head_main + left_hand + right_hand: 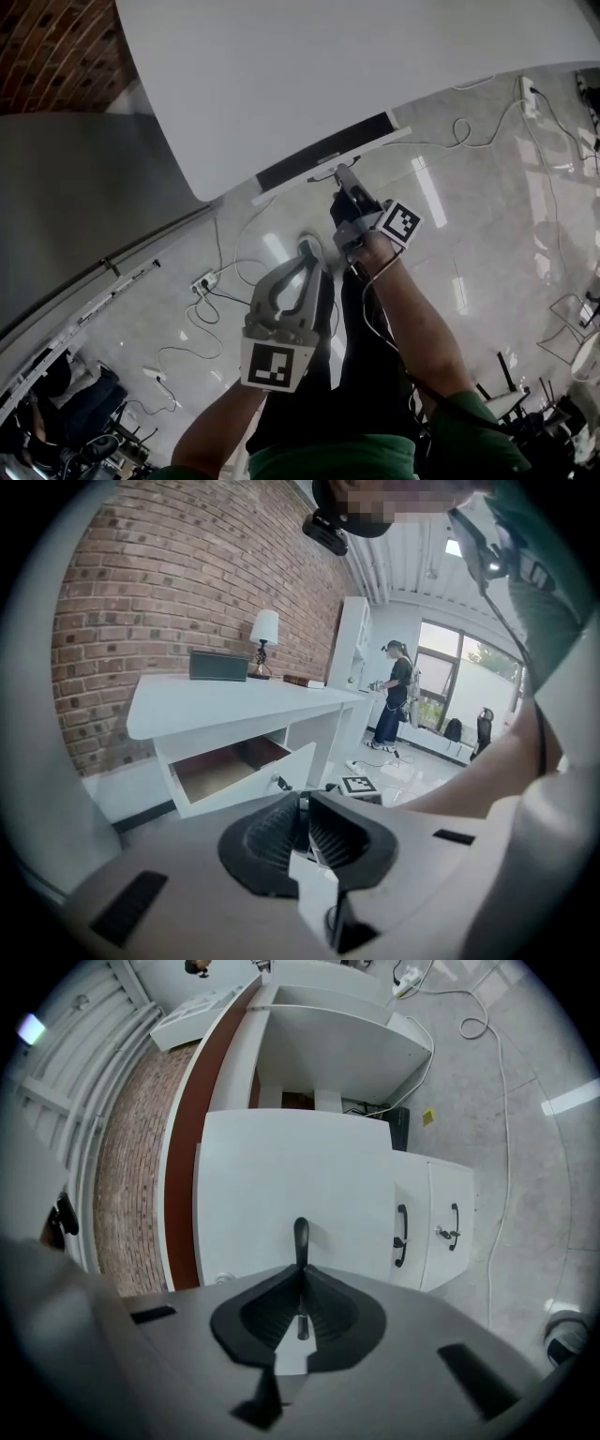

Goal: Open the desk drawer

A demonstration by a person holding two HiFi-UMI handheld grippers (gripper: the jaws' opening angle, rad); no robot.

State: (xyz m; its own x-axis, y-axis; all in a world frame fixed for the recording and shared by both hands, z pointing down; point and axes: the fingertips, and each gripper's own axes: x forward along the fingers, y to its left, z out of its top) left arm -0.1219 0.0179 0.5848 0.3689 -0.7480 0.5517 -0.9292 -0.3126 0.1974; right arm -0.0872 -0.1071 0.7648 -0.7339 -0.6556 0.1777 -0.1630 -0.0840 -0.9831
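**Drawer partly out, one hand-held gripper on its handle**

Two hand-held grippers show. At the centre of the head view, the right hand-held gripper (343,176) is clenched on the single black handle (301,1235) of the drawer (323,156). The drawer stands partly out from under the white counter (356,66), which fills the upper frame. Lower centre, the left hand-held gripper (308,247) has its jaws pressed together on nothing. Inside the drawer only a brown floor shows. Each gripper carries one black-and-white marker cube. One lamp (264,637) stands on the counter. Two cabinet handles (401,1236) sit at the right of the right gripper view.
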